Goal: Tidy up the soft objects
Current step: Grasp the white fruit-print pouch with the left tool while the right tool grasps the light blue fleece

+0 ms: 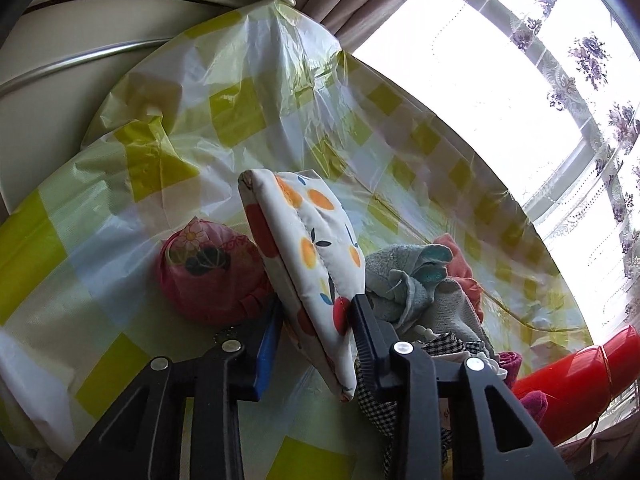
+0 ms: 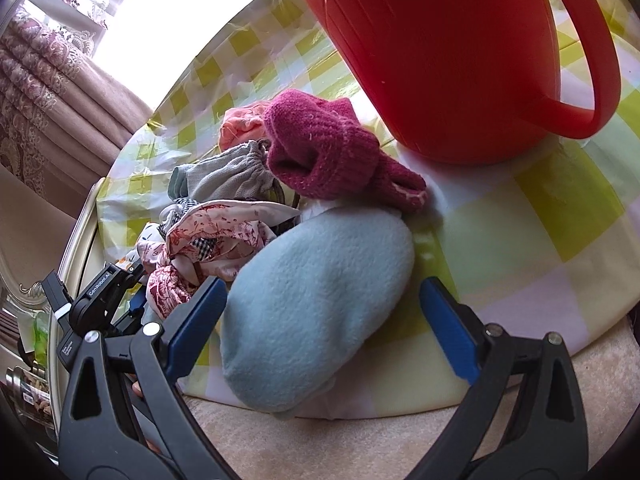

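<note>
My left gripper (image 1: 316, 308) is shut on a padded white pouch with an orange and red fruit print (image 1: 308, 240), held on edge above the table. A round pink floral pouch (image 1: 208, 268) lies just left of it, and a grey-teal towel (image 1: 400, 276) lies to the right. My right gripper (image 2: 324, 292) stands open astride a light blue fleece piece (image 2: 320, 304) at the table's near edge. Behind it are a magenta knit piece (image 2: 328, 152), grey cloth (image 2: 232, 180) and pink-printed fabric (image 2: 224, 232). The left gripper body (image 2: 108, 292) shows at the pile's left.
A big red plastic bucket with a handle (image 2: 440, 60) stands on the round table's yellow-checked plastic cover (image 2: 560, 200) behind the pile, and its side (image 1: 568, 372) also shows at the lower right. Cream furniture (image 1: 80, 40), curtains and a bright window ring the table.
</note>
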A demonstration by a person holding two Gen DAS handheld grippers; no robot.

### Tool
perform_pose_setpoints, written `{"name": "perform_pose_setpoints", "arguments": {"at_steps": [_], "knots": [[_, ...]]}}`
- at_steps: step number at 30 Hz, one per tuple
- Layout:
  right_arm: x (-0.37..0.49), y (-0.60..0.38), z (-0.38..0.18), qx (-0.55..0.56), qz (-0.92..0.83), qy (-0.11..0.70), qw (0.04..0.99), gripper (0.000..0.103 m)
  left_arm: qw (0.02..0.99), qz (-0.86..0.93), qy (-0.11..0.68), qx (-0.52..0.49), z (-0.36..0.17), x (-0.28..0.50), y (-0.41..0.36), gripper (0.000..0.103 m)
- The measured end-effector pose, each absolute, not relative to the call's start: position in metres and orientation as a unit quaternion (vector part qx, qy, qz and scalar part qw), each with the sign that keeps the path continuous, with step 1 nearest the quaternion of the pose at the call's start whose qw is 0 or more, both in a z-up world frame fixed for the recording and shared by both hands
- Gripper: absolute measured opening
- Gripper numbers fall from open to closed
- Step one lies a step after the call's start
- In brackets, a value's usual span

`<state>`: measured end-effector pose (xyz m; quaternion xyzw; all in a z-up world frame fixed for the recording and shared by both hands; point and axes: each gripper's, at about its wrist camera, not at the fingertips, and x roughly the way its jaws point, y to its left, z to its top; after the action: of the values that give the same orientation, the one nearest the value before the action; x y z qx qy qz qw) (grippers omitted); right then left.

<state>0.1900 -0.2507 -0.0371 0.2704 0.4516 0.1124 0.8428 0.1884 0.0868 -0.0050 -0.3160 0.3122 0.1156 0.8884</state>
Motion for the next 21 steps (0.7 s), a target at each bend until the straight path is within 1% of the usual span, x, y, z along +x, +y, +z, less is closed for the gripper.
{"name": "perform_pose_setpoints", "arguments": {"at_steps": [1,2,8,9,10,12,13,19,21], "knots": [[0.19,-0.25,-0.037,0.267,0.115,0.453,0.843,0.086,0.89,0.114,0.311,-0.314,-0.005,0.187,0.086,0.033],[0.19,-0.248,-0.038,0.263,0.114,0.457,0.842,0.079,0.891,0.114,0.309,-0.311,-0.005,0.186,0.085,0.032],[0.188,-0.247,-0.039,0.26,0.123,0.455,0.843,0.064,0.904,0.106,0.287,-0.298,0.003,0.176,0.079,0.027],[0.187,-0.248,-0.038,0.26,0.124,0.451,0.844,0.059,0.907,0.105,0.283,-0.295,0.005,0.174,0.077,0.027],[0.185,-0.248,-0.037,0.259,0.126,0.449,0.846,0.051,0.909,0.102,0.279,-0.292,0.007,0.173,0.075,0.027],[0.184,-0.248,-0.036,0.258,0.13,0.448,0.846,0.048,0.914,0.098,0.272,-0.286,0.012,0.169,0.072,0.026],[0.183,-0.248,-0.036,0.258,0.133,0.447,0.846,0.045,0.916,0.096,0.268,-0.284,0.014,0.167,0.07,0.026],[0.175,-0.249,-0.03,0.255,0.145,0.436,0.851,0.02,0.927,0.089,0.245,-0.271,0.027,0.15,0.06,0.026],[0.173,-0.249,-0.029,0.252,0.149,0.433,0.853,0.02,0.929,0.086,0.241,-0.265,0.03,0.144,0.057,0.026]]}}
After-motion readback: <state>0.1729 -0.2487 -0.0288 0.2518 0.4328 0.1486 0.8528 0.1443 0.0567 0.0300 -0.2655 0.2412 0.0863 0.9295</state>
